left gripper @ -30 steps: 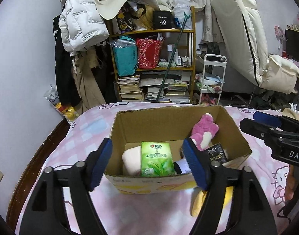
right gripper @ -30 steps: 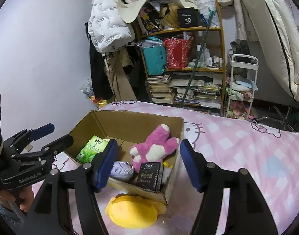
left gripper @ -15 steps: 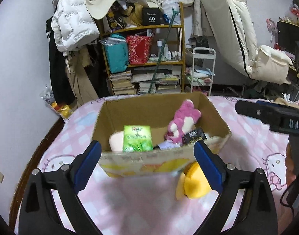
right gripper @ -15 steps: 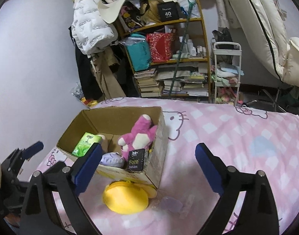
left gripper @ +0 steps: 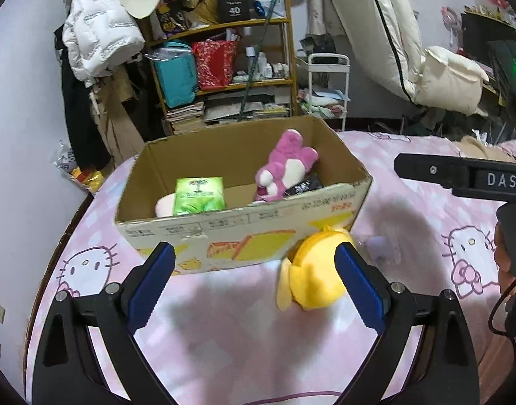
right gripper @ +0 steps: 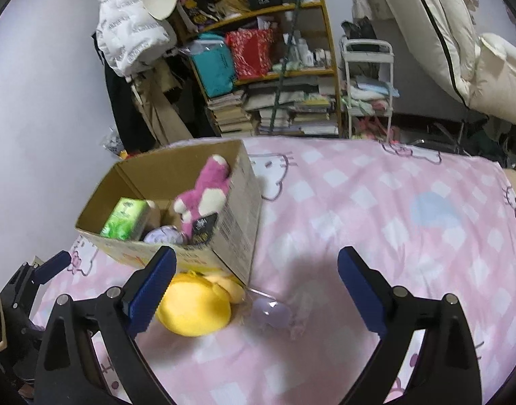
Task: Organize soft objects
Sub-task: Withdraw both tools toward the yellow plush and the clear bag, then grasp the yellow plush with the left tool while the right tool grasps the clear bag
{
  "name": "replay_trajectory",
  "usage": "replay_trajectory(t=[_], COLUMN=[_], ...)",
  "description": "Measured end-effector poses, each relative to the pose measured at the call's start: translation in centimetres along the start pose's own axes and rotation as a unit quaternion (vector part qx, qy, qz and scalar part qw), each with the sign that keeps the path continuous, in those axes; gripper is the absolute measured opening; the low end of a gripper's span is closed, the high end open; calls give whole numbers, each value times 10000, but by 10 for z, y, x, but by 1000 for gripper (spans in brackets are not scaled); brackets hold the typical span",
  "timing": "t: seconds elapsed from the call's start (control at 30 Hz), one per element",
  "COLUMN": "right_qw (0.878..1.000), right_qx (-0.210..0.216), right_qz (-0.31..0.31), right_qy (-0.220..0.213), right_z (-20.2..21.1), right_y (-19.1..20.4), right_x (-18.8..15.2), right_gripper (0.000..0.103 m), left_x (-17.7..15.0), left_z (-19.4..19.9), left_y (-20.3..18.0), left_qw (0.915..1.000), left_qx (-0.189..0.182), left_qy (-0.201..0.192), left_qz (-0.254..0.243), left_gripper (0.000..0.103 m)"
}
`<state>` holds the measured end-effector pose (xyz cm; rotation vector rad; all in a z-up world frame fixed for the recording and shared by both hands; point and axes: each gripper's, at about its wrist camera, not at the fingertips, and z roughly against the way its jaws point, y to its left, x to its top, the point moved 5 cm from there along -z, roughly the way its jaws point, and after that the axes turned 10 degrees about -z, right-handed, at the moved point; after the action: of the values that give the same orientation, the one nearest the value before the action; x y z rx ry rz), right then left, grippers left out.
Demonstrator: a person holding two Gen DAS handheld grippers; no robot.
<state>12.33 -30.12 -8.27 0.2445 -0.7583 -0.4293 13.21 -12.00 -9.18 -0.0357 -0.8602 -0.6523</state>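
While the yellow plush [left gripper: 313, 270] lies against the cardboard box [left gripper: 244, 233], left gripper [left gripper: 254, 283] and right gripper [right gripper: 256, 290]: jaws just widened, spread, empty. Pinch plush mid-body; lift over rim.

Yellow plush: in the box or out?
Out. The yellow plush lies on the pink bedspread against the outer front wall of the cardboard box, near its corner.

"40" on blk box [left gripper: 233, 7]; "DAS" on right tongs [left gripper: 460, 175]
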Motion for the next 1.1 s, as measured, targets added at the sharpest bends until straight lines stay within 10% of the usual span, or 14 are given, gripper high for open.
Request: replay_trajectory(t=[1.1], right_qw=[9831], right_qx=[-273], right_qz=[-658], right_qy=[1688], right_z=[-91], right_y=[-30], right_x=[-53], right_gripper=[99], left_x=[-28], left_z=[-90], left_y=[-52], left_qw=[9939], left_qx=[-686], left_qy=[737], left_qz=[-445], left_gripper=[94])
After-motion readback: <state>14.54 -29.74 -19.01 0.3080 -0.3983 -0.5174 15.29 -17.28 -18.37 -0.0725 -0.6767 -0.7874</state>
